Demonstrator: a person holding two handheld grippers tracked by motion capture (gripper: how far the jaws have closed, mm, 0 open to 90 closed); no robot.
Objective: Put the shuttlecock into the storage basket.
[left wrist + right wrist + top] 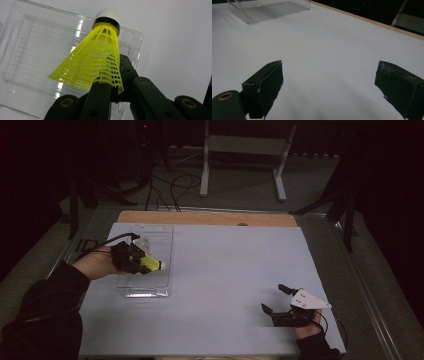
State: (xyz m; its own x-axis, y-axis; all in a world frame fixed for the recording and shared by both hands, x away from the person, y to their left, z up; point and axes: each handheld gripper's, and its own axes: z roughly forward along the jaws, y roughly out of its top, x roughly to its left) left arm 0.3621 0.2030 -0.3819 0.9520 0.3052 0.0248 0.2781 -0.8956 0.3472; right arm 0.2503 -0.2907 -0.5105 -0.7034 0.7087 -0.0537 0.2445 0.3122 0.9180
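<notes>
One shuttlecock [96,57] clenched by left fingers [100,100] over tray [30,62] | right fingers [267,85] released, idle | risk: mesh skirt crushes, snags on release, rolls out

Place: lab or test room
Evidence: bare white table [225,285], loose cables [170,187] on grey floor [240,190], white metal stand [245,150], dark surroundings
</notes>
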